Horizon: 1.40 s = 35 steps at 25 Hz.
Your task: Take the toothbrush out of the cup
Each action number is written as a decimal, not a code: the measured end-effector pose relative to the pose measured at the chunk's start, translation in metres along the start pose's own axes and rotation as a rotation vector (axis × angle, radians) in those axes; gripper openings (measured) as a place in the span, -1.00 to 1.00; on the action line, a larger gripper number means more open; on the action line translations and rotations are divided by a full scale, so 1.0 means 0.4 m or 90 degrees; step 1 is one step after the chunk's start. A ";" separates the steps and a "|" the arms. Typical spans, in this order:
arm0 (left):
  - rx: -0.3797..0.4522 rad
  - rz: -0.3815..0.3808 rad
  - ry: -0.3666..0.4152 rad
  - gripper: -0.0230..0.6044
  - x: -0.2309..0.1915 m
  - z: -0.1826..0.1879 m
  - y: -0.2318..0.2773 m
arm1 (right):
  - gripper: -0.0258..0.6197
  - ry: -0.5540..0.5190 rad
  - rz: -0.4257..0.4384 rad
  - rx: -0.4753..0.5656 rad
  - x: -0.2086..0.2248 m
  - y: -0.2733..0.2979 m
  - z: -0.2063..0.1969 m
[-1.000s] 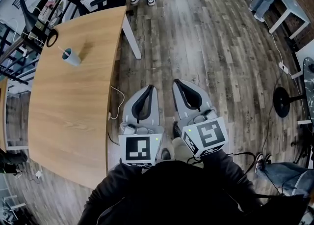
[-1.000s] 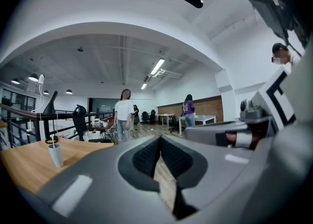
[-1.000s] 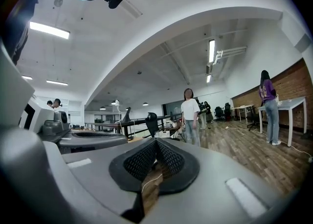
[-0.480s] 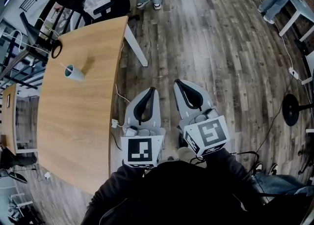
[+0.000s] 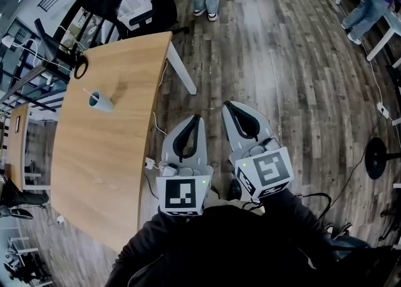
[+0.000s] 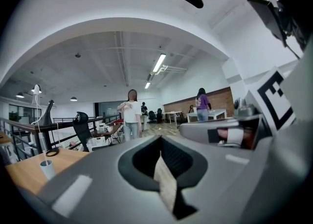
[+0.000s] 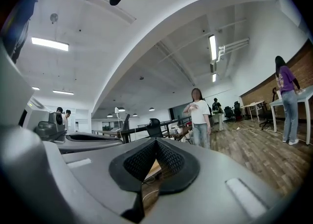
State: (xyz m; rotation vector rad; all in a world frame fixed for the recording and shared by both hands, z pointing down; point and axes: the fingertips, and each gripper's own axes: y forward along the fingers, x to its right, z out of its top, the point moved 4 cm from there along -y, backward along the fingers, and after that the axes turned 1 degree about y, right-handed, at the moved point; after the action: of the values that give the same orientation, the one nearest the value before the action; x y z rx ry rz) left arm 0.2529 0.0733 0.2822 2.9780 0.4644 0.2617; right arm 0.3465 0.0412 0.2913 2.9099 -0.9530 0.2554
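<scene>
Wood table (image 5: pixel 100 154) is the reference, a long curved top at the left of the head view with plank floor (image 5: pixel 294 79) off its right edge.

Left gripper (image 5: pixel 195 118) and right gripper (image 5: pixel 229 105) both hang over the floor, off the table's near right edge and side by side. They are pointing roughly level, not at the tabletop. Each gripper view shows the pads closed tip to tip with nothing caught between them, so both are empty.

Cup (image 5: pixel 100 101) stands upright at the table's far end, towards its left edge, well apart from both grippers. A black ring (image 5: pixel 81 67) lies just beyond it at the table's far corner.

Toothbrush (image 5: pixel 89 92) is still in the cup. A thin stick leans out over the rim towards the table's far-left corner. Too small to tell which end is up.

My read on handling:
- Brush is light, stiff, thin and probably slick plastic.
- Pinch the exposed handle just above the rim, across its flat sides.
- Pull along its lean, not sideways.
- Cup looks light and would likely tip or skate if dragged, so steady it with the other gripper.

Task hasn't started, and the jaws must open first.
</scene>
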 end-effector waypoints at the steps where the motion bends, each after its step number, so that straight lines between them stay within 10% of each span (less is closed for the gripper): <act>1: -0.005 0.005 -0.002 -0.90 -0.011 -0.002 0.003 | -0.92 0.001 0.003 0.001 -0.003 0.012 0.000; 35: -0.012 0.048 -0.082 -0.90 -0.478 -0.095 0.321 | -0.92 -0.026 0.050 -0.070 -0.029 0.585 -0.053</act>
State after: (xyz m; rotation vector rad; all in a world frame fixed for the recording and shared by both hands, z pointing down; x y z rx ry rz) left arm 0.1036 -0.1044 0.3085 2.9733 0.3345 0.0803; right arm 0.1958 -0.1381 0.3132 2.7926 -1.0526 0.1437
